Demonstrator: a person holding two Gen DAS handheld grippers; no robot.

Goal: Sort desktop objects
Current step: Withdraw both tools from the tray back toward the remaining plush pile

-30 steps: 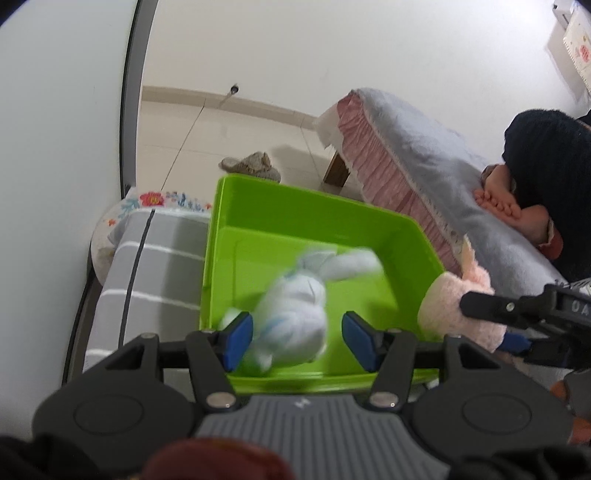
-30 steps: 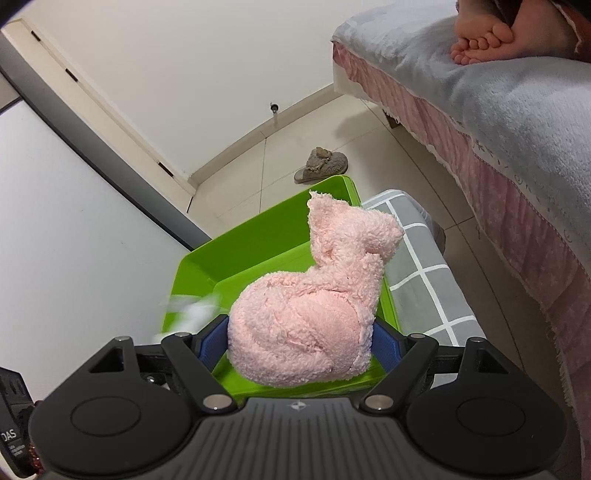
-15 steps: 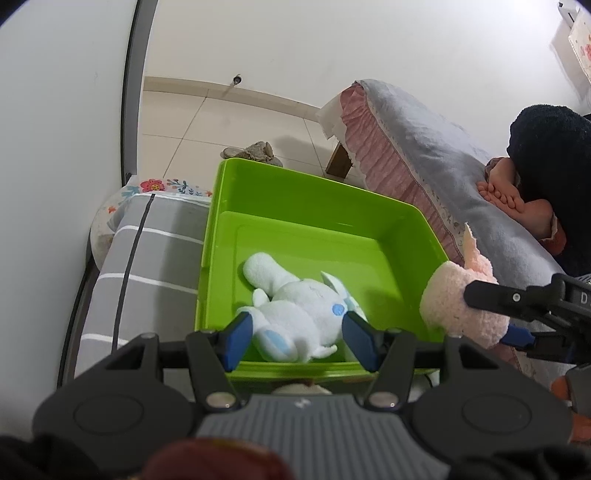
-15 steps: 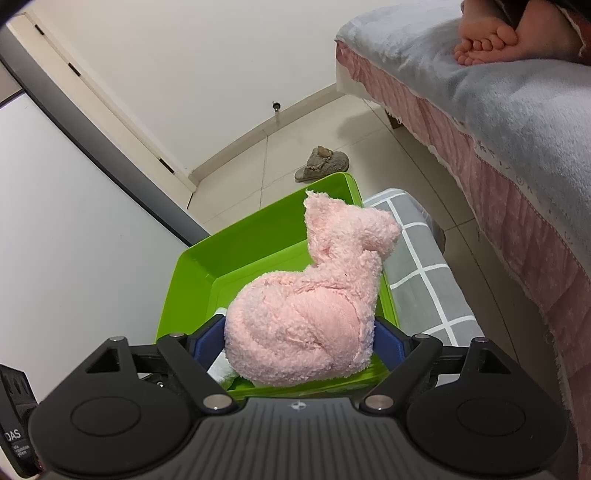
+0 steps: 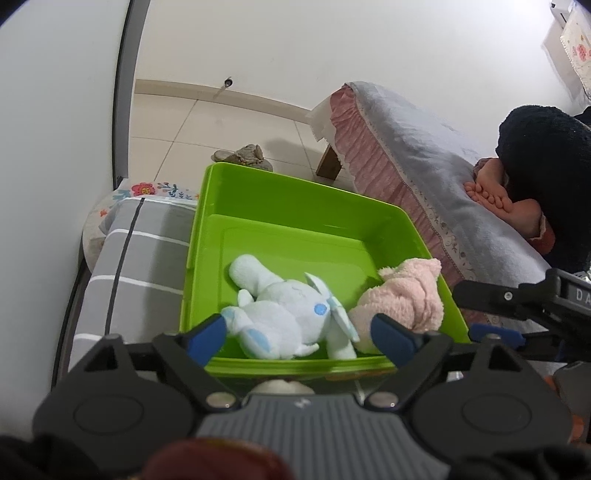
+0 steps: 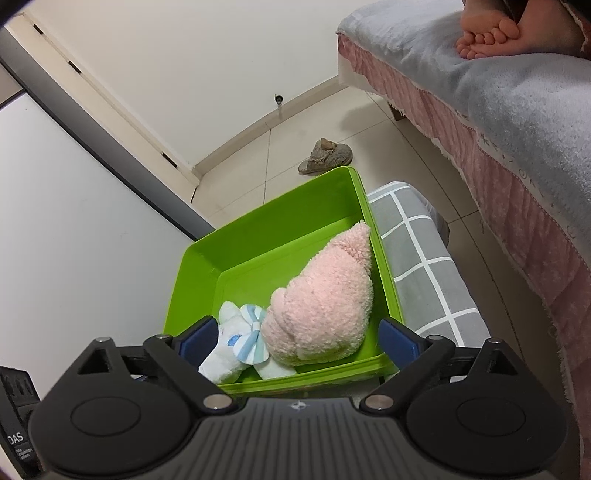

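Note:
A green plastic bin (image 5: pixel 295 206) holds two soft toys. A white and pale-blue plush rabbit (image 5: pixel 284 314) lies on its side near the front wall. A pink fleecy plush (image 5: pixel 406 295) leans against it in the front right corner. My left gripper (image 5: pixel 299 334) hovers over the bin's near rim, its jaws opening, and no pad touches a toy. In the right wrist view the pink plush (image 6: pixel 325 306) and the rabbit (image 6: pixel 236 343) lie in the bin (image 6: pixel 288 229) below my right gripper (image 6: pixel 297 339). Its jaws are opening too, clear of both toys.
The bin rests on a grey checked cushion (image 5: pixel 147 251) (image 6: pixel 424 258). A slipper (image 5: pixel 243 155) lies on the tiled floor behind it. A bed (image 5: pixel 424 147) with a grey blanket and pink skirt runs along the right, with a person's bare feet (image 6: pixel 495 33) on it. A white panel stands at the left.
The white rabbit dropped between the left jaws and settled in the bin. The right jaws let go of the pink plush, which now lies beside the rabbit. Both pairs of jaws stand wider.

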